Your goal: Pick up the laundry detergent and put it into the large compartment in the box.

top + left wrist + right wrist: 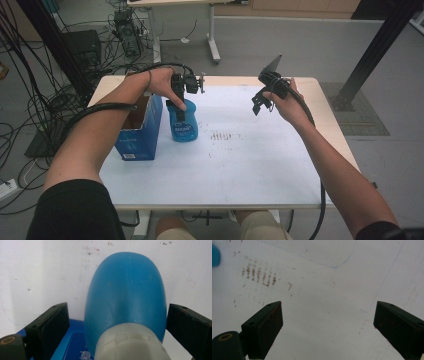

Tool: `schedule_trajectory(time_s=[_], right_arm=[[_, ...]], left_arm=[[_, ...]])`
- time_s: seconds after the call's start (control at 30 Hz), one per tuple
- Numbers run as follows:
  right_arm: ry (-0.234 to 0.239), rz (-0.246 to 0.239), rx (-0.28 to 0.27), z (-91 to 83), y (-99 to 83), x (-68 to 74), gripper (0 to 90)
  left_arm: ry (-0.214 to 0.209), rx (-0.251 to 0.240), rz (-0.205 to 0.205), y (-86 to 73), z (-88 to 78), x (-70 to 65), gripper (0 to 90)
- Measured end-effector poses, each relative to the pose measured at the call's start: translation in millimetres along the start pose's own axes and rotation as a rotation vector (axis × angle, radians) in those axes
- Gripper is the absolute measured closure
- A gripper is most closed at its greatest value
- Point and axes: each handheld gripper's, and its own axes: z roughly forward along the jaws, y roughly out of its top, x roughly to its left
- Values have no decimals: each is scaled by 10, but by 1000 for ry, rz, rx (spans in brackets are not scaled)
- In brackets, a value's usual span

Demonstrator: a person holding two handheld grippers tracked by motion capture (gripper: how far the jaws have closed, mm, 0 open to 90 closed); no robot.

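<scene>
We record a blue bottle [183, 125] standing on the white table [240, 160], toward its left half, just beside a blue cardboard box [140, 131] that sits at the table's left edge. In the left gripper view the bottle [125, 290] has a rounded blue body and a white neck or cap [131, 342] at the near end; printed lettering on blue shows below it, too cropped for us to read.

The left gripper [179, 102] is directly over the bottle's top, the person's left hand [162, 81] gripping it from above. Its jaws are spread wide and stand on either side of the bottle with a visible gap at each side; we see no contact, so it has hold of nothing.

The right gripper [260, 102] is held in the right hand [290, 102] above the table's right half, well apart from the bottle. Its jaws are likewise wide apart and empty, facing bare table surface. We note a patch of brown marks [258, 273] on the surface between the bottle and this gripper, and a sliver of the bottle [215, 255] at the edge of the right gripper view.
</scene>
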Motion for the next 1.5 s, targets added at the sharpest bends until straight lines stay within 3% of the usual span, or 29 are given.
schedule_trajectory(time_s=[1.5], right_arm=[[-6, -1, -2, -2, -3, 14, 89]], left_arm=[[12, -5, -5, -15, -26, -15, 59]])
